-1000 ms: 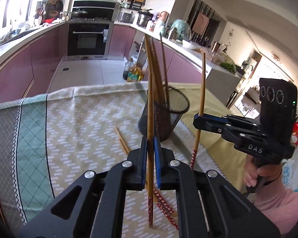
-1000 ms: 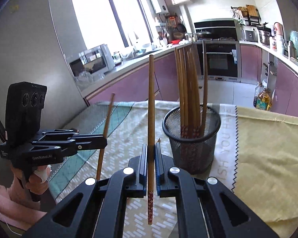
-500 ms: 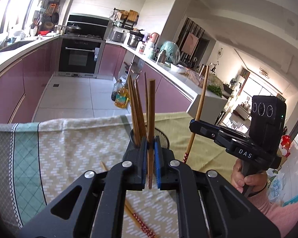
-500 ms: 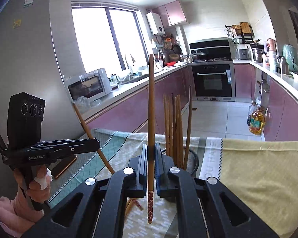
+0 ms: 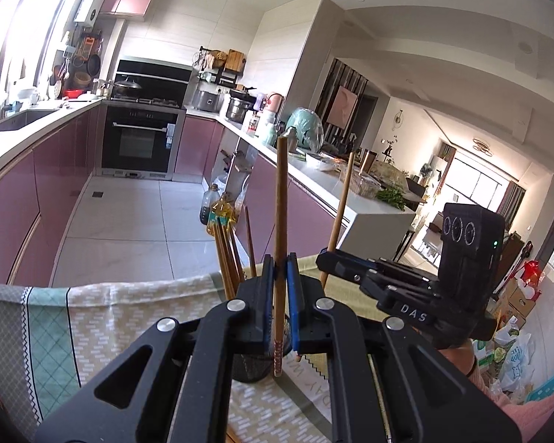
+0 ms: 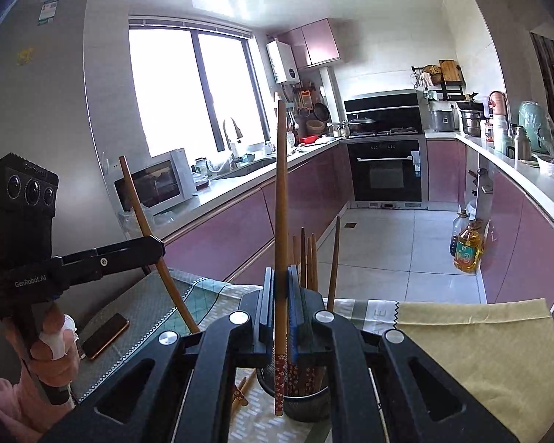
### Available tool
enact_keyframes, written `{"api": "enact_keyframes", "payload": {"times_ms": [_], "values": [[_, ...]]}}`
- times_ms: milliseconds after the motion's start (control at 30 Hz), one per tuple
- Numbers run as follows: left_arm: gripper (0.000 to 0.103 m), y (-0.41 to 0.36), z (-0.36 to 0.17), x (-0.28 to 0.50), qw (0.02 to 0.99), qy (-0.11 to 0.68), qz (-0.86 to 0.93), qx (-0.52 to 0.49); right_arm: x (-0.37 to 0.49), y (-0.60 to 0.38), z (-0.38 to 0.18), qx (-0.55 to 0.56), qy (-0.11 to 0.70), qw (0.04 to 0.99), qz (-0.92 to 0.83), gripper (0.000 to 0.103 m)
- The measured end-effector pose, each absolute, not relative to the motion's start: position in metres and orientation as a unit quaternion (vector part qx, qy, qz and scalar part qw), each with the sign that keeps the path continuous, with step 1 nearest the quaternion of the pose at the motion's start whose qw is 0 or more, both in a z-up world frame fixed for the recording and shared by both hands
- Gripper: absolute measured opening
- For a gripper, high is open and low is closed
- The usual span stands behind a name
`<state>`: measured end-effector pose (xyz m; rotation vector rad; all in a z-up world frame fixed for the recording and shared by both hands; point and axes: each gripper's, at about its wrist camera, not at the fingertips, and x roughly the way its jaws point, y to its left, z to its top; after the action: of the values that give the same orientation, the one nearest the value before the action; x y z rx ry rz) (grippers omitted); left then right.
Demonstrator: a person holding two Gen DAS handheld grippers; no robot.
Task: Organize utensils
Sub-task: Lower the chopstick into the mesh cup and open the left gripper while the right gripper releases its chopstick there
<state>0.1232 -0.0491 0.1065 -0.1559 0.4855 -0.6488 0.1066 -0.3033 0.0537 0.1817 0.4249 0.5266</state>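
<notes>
There are 2 grippers, the left gripper and the right gripper, and each one pinches 1 chopstick: the left chopstick and the right chopstick. There is 1 black mesh cup. About 5 chopsticks in the cup stand up, though they crowd together and are hard to count. About 2 loose chopsticks lie on 1 tablecloth. There is 1 phone

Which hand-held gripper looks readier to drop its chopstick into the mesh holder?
Probably the right hand-held gripper: its upright chopstick hangs at the mesh holder; the left hand-held gripper holds a tilted chopstick, off aside.
</notes>
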Motion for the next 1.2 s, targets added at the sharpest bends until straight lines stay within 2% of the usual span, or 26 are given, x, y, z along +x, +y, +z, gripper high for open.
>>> {"api": "enact_keyframes", "payload": {"times_ms": [300,1200], "values": [[0.008,-0.064,0.113,0.136,0.922,0.235,-0.301,-0.056,0.122,-0.303,0.049,0.09,0.211,0.942,0.244,0.006],[0.008,-0.083,0.055,0.185,0.894,0.352,-0.278,-0.009,0.159,-0.285,-0.001,0.073,0.302,0.921,0.233,0.006]]}}
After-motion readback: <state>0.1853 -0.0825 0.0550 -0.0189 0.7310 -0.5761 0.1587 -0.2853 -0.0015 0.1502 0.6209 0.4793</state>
